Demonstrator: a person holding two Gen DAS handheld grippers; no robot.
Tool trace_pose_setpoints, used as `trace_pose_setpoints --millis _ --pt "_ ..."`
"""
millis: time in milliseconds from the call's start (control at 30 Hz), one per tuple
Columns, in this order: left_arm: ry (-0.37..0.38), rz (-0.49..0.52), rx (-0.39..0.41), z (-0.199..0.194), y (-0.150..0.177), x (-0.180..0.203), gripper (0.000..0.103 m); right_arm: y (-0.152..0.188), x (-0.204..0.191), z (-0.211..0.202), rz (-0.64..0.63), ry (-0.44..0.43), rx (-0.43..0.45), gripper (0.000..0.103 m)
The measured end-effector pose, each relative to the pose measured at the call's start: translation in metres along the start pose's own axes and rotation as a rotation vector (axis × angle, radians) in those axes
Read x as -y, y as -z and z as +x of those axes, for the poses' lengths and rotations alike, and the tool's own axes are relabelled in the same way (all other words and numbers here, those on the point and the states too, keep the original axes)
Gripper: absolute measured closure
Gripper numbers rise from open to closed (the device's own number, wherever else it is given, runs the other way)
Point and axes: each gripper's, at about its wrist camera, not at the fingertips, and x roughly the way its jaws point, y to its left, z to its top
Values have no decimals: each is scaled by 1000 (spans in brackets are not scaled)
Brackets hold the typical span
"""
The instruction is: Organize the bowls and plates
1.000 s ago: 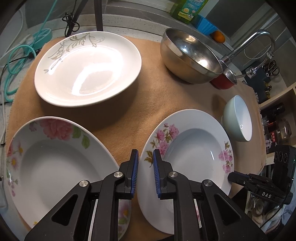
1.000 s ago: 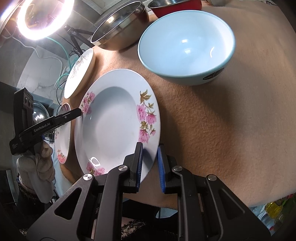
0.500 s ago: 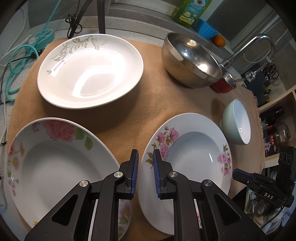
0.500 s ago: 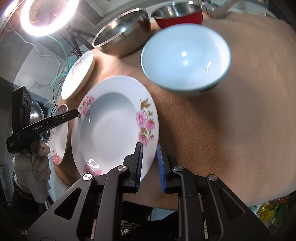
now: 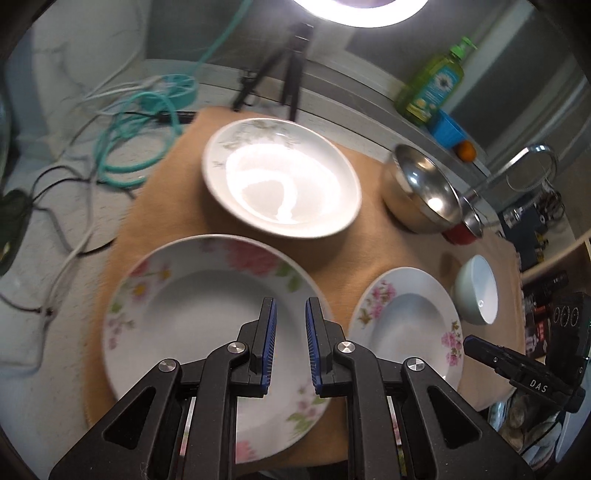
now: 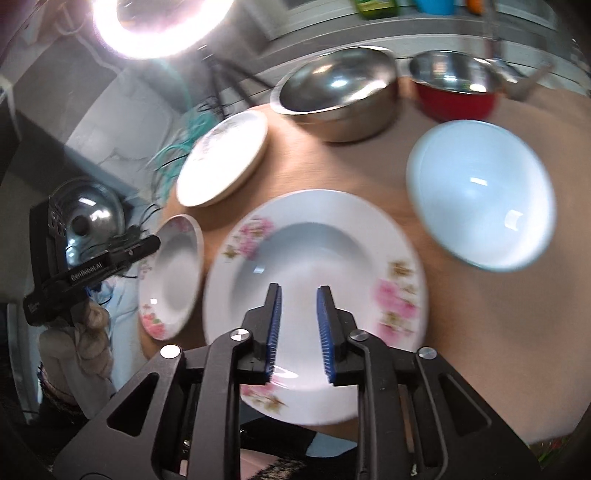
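Tan mat point(image 5: 373, 236) carries unstacked plates, bowls (nothing inside); left gripper point(image 5: 289, 314) and right gripper point(image 6: 298, 295) gape.

A home kitchen counter — ahead of the tool stand a curved sink faucet point(image 5: 532, 158), a green dish-soap bottle point(image 5: 434, 85) and steel mixing bowl point(image 5: 421, 192) — though a ring light point(image 6: 155, 22) on a tripod marks it as a recording setup.
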Motion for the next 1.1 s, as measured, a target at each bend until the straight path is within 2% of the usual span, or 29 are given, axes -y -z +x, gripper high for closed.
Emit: trace_pose_setpoints --millis 67,333,667,867,1100 --pt "-14 -42 16 -8 4 -13 89 -5 -15 10 -35 -16 -11 72" --pt "-89 -152 64 -27 21 -54 89 -18 -50 43 -126 -48 -68 72" --pt "-139 -245 67 -33 36 -87 88 -34 -79 78 -202 -59 -117 72" --pt "-147 -271 50 -31 42 -99 88 -40 -94 100 -251 -37 -137 72" --pt "-102 -317 7 -19 48 -110 88 -44 -100 118 -280 -15 -166 72"
